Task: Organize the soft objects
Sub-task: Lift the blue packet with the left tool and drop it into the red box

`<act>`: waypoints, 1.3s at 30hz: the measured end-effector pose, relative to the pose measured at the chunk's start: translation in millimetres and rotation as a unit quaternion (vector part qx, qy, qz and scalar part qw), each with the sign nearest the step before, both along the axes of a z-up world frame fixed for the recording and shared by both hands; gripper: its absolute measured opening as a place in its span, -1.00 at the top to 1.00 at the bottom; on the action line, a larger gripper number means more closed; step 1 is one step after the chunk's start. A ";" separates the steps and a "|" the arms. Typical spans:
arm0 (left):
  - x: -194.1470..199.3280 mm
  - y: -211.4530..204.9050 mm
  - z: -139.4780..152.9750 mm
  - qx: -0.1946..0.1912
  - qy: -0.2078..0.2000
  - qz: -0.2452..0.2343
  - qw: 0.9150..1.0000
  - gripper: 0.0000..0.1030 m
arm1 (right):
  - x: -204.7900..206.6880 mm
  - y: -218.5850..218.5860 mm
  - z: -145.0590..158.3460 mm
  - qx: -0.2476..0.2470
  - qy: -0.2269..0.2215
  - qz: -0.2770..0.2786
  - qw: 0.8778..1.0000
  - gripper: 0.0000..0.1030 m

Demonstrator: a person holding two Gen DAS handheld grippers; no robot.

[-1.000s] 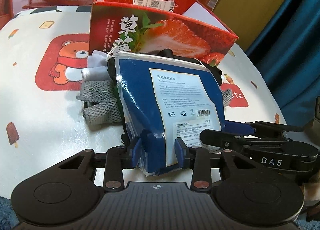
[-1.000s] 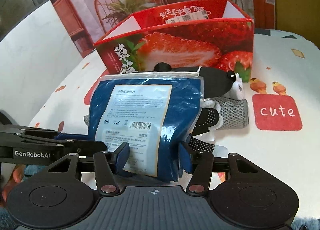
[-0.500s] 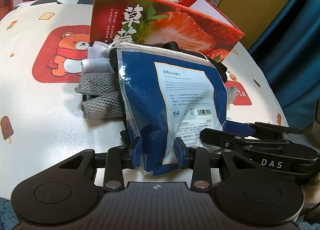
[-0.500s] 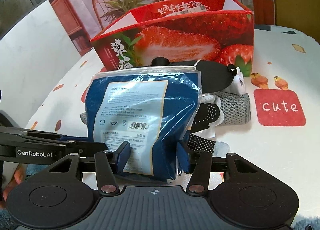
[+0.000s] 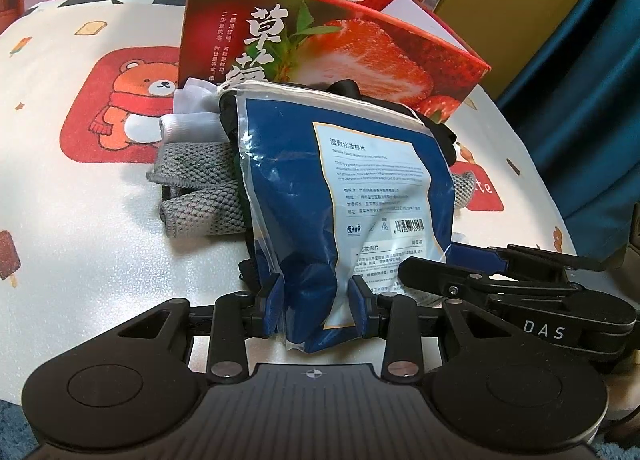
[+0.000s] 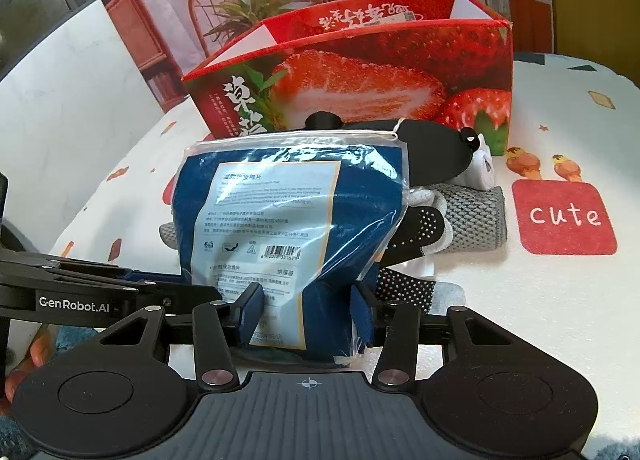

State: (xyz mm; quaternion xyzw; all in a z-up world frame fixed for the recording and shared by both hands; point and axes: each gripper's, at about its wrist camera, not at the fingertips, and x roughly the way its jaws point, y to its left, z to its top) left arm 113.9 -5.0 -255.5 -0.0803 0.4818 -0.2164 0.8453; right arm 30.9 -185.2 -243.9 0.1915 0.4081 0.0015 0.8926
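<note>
The blue pouch (image 5: 340,196) is clamped at its bottom edge by the left gripper (image 5: 316,302) and right gripper (image 6: 306,314), the right jaws having just been closing, above the soft pile; the strawberry box (image 5: 320,44) at twelve o'clock seemingly holds nothing yet.

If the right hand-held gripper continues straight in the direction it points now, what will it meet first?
The right hand-held gripper is already clamped on the blue cotton pad pouch. Beyond it, probably the black soft item, then the strawberry box; depth is unclear.
</note>
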 end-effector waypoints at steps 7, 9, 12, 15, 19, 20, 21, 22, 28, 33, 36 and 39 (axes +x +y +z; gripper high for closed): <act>-6.4 0.0 9.1 -0.003 -0.030 -0.009 0.999 0.27 | -2.7 3.9 5.1 -0.008 -0.011 0.001 1.000 0.20; -10.5 2.0 17.3 -0.007 -0.055 -0.006 0.998 0.27 | -6.6 7.1 12.7 -0.015 -0.034 0.006 0.999 0.21; -15.6 4.4 30.0 -0.018 -0.090 -0.002 0.996 0.27 | -12.0 7.9 26.3 -0.021 -0.072 0.006 0.997 0.25; -20.4 0.2 42.5 -0.013 -0.126 -0.009 0.992 0.27 | -15.1 4.2 36.9 -0.021 -0.097 -0.002 0.995 0.31; -22.2 -3.4 59.6 -0.015 -0.158 -0.013 0.987 0.27 | -14.5 -1.8 51.5 -0.024 -0.120 -0.005 0.993 0.32; -22.2 -3.7 64.9 -0.018 -0.167 -0.012 0.986 0.27 | -13.9 -3.2 56.5 -0.028 -0.126 -0.005 0.992 0.32; -22.9 -4.1 70.4 -0.021 -0.175 -0.012 0.984 0.27 | -14.0 -2.4 61.4 -0.032 -0.132 -0.005 0.991 0.32; -22.5 -4.3 76.3 -0.023 -0.185 -0.011 0.982 0.27 | -13.8 -2.9 67.1 -0.036 -0.140 -0.005 0.989 0.32; -16.6 -6.6 110.9 -0.036 -0.225 0.000 0.974 0.27 | -5.4 -8.3 102.3 -0.058 -0.188 -0.005 0.980 0.32; 11.5 -7.8 139.9 -0.043 -0.239 0.012 0.970 0.27 | 19.8 -22.4 132.1 -0.055 -0.211 -0.004 0.976 0.31; 41.4 -9.1 155.7 -0.048 -0.240 0.020 0.969 0.27 | 47.9 -32.9 145.6 -0.058 -0.215 0.000 0.975 0.31; 73.5 -9.9 163.1 -0.055 -0.231 0.022 0.971 0.27 | 78.8 -46.0 152.3 -0.056 -0.212 -0.003 0.976 0.31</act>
